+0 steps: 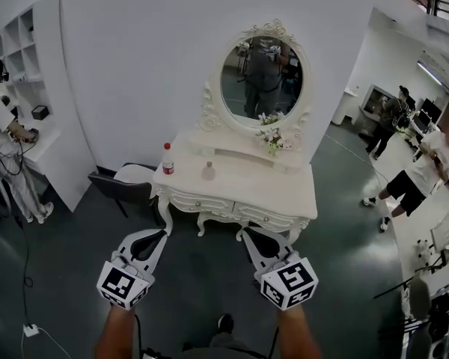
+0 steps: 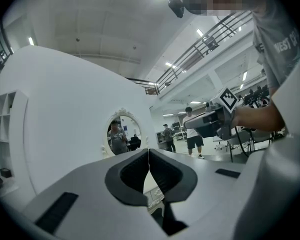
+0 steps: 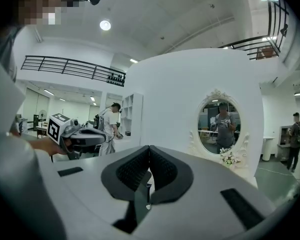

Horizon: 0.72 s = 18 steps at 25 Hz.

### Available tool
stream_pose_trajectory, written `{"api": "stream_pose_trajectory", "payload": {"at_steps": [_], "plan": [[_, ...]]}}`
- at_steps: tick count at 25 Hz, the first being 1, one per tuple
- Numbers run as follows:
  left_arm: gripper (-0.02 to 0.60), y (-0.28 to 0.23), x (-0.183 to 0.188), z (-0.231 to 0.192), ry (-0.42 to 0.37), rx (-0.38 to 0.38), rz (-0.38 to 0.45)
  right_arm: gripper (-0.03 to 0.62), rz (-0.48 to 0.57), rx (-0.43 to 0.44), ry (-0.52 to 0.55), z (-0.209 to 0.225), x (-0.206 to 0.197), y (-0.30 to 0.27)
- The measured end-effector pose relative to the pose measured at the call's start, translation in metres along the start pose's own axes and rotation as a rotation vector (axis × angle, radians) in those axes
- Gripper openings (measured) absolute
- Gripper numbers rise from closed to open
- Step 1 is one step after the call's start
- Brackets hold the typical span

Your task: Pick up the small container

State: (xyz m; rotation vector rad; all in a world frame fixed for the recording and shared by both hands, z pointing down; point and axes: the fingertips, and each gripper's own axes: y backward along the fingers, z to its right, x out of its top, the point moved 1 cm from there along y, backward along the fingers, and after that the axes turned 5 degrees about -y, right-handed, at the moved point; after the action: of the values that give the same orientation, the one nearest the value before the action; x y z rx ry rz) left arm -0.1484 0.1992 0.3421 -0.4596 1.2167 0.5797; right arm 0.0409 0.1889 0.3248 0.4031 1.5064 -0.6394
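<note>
White tabletop [image 1: 284, 189] of a carved dressing table stands ahead of both grippers, well apart from them, with floor between. Small container [image 1: 208, 172]: pale, upright, long axis vertical, on the front half of the tabletop, left of centre. It lies forward of the grippers and about midway between their lines. Left gripper [image 1: 162, 235] and right gripper [image 1: 248, 234] look about equally far from it; I cannot call either one nearer. Both point roughly level toward the table. Left gripper: jaws pressed together, nothing between them. Right gripper: the same, tips touching, empty. Judgement: approach is not finished, and whichever gripper takes the container must open before it arrives, then close across the narrow body from the side. Bottle with red cap [image 1: 167, 158] stands just left of the container and slightly behind it, so it may get knocked if the left gripper goes in. Count: one small container, one bottle, one spray of flowers [image 1: 272, 136], one oval mirror [image 1: 261, 78], one chair [image 1: 126, 182], two grippers.
</note>
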Motion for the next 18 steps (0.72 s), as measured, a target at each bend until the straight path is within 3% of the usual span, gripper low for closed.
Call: {"api": "stream_pose_trajectory", "payload": {"at_steps": [18], "plan": [[0.018, -0.118, -0.01, -0.029, -0.005, 0.139, -0.064, 0.025, -0.007, 0.148, -0.009, 0.125, 0.01, -0.08]]}}
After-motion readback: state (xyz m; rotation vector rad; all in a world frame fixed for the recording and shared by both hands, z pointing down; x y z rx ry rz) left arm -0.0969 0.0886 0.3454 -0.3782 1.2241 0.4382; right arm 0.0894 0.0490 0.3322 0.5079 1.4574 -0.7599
